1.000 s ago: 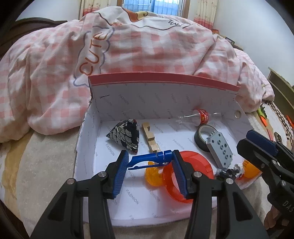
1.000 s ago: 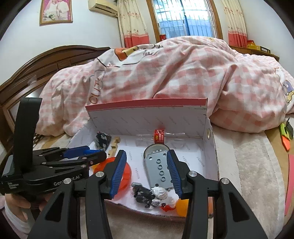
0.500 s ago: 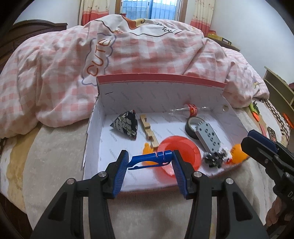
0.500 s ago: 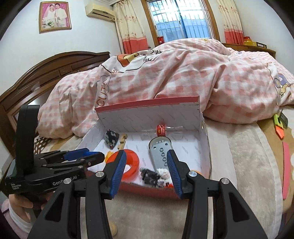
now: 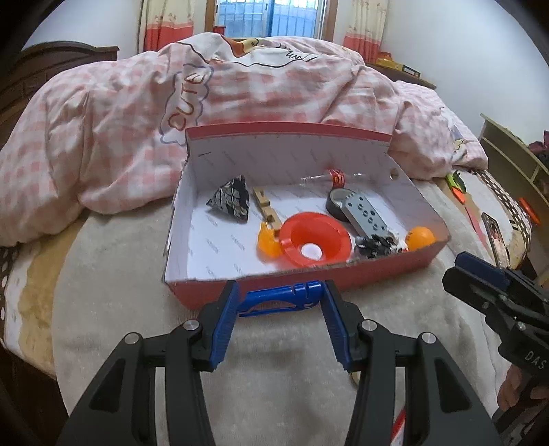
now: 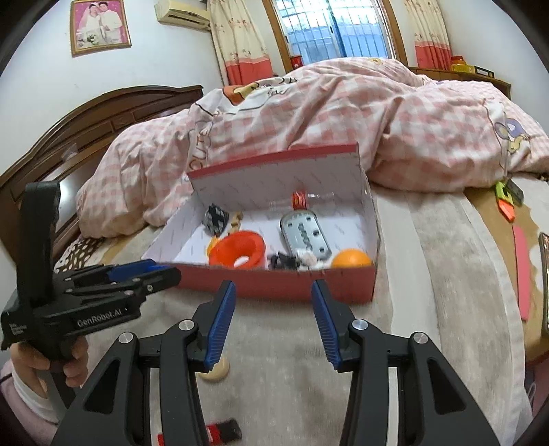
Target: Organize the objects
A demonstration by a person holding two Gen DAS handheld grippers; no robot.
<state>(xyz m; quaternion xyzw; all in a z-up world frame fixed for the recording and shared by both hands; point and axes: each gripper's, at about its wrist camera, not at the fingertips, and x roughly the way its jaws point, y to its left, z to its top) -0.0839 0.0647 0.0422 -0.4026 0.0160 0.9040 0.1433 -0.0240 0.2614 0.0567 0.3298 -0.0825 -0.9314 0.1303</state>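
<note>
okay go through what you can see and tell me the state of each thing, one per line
left tool: shut on a blue plastic piece
right tool: open, holding nothing
red box: open, lid upright behind
orange funnel: in box, wide mouth up
orange ball: in box, near right corner
clear bottle: lying on its side

A pink checked quilt (image 6: 343, 113) is heaped on the bed (image 6: 446, 260); a framed wedding photo (image 6: 100, 26) and an air conditioner (image 6: 182, 15) hang on the wall.
</note>
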